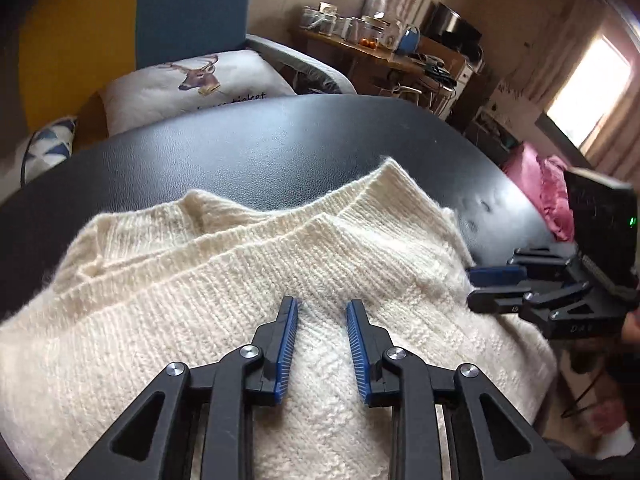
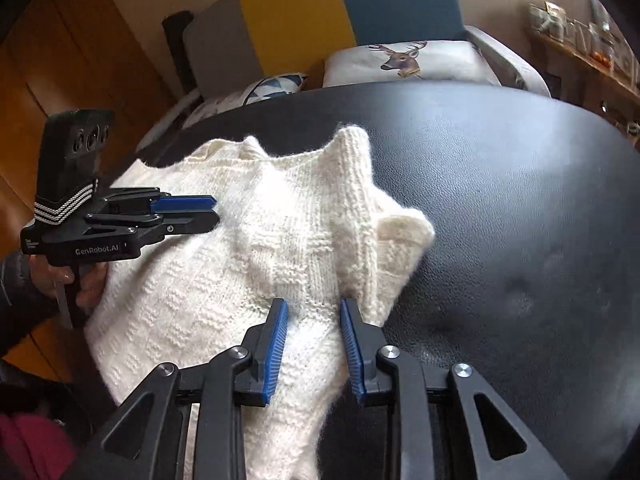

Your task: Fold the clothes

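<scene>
Blue-padded black jaws of the left gripper (image 1: 322, 306) stand spread above the cream, chunky-knit wool sweater (image 1: 248, 280), which lies crumpled on the dark, glossy leather-like surface (image 1: 260, 140). From its own camera the right gripper (image 2: 314, 306) also has its jaws spread, a fold of knit lying between them (whether the pads touch it is hard to say). Its ribbed hem (image 2: 360, 184) stands up in a ridge. A hand (image 2: 86, 280) holds the left gripper's handle at the sweater's left edge.
</scene>
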Action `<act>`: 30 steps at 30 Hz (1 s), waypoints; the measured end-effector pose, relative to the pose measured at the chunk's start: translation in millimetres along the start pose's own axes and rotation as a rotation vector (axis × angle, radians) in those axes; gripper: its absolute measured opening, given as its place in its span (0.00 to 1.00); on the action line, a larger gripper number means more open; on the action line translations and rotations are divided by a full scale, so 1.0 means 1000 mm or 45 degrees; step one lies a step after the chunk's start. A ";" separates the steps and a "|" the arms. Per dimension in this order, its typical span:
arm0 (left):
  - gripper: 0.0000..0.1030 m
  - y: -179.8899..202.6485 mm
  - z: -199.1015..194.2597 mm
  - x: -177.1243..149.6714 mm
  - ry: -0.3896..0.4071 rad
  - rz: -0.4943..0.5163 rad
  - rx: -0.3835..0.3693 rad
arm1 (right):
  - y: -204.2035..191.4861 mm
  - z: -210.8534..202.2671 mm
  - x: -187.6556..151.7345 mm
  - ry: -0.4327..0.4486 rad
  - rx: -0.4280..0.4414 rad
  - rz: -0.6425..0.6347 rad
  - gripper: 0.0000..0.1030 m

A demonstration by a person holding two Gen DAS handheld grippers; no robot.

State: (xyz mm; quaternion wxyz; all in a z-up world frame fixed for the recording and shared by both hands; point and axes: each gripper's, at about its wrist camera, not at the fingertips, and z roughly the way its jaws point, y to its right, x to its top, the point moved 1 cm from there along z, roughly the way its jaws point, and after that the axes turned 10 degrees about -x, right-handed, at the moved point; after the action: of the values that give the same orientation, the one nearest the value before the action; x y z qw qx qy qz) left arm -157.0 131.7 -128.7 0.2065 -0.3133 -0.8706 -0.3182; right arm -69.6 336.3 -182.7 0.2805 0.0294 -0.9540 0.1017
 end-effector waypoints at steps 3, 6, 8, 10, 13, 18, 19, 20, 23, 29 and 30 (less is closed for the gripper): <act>0.27 0.008 -0.011 0.011 0.053 0.037 -0.052 | -0.003 -0.003 -0.006 0.046 -0.011 0.000 0.26; 0.37 0.014 -0.004 0.032 0.022 0.121 -0.077 | -0.006 -0.008 -0.007 0.072 -0.014 0.016 0.26; 0.47 0.013 0.010 0.043 -0.030 0.140 -0.090 | -0.006 -0.008 -0.010 0.094 -0.012 0.025 0.26; 0.50 0.010 0.028 0.055 -0.086 0.162 -0.072 | -0.006 -0.012 -0.016 0.115 -0.003 0.041 0.26; 0.04 0.015 0.054 0.056 -0.213 0.271 0.007 | -0.005 -0.015 -0.018 0.128 0.011 0.058 0.26; 0.05 0.017 0.057 0.067 -0.071 0.220 0.057 | -0.006 -0.018 -0.022 0.158 0.017 0.078 0.26; 0.06 0.016 0.057 0.067 -0.072 0.204 0.061 | -0.007 -0.018 -0.023 0.161 0.013 0.082 0.26; 0.06 0.015 0.057 0.068 -0.073 0.188 0.064 | -0.008 -0.019 -0.022 0.161 0.002 0.076 0.26; 0.08 0.011 0.057 0.069 -0.077 0.142 0.072 | -0.011 -0.020 -0.022 0.164 -0.017 0.074 0.26; 0.27 -0.010 -0.042 0.050 0.147 -0.001 0.059 | -0.013 -0.027 -0.014 0.123 -0.040 0.124 0.28; 0.33 -0.017 -0.062 0.038 0.180 -0.025 0.070 | -0.015 -0.032 -0.009 0.125 -0.082 0.124 0.28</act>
State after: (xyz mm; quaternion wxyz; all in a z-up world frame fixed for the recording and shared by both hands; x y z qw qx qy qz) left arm -186.3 95.0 -70.4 0.2729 -0.2755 -0.8653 -0.3175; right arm -43.4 328.0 -158.7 0.3223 -0.0311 -0.9422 0.0858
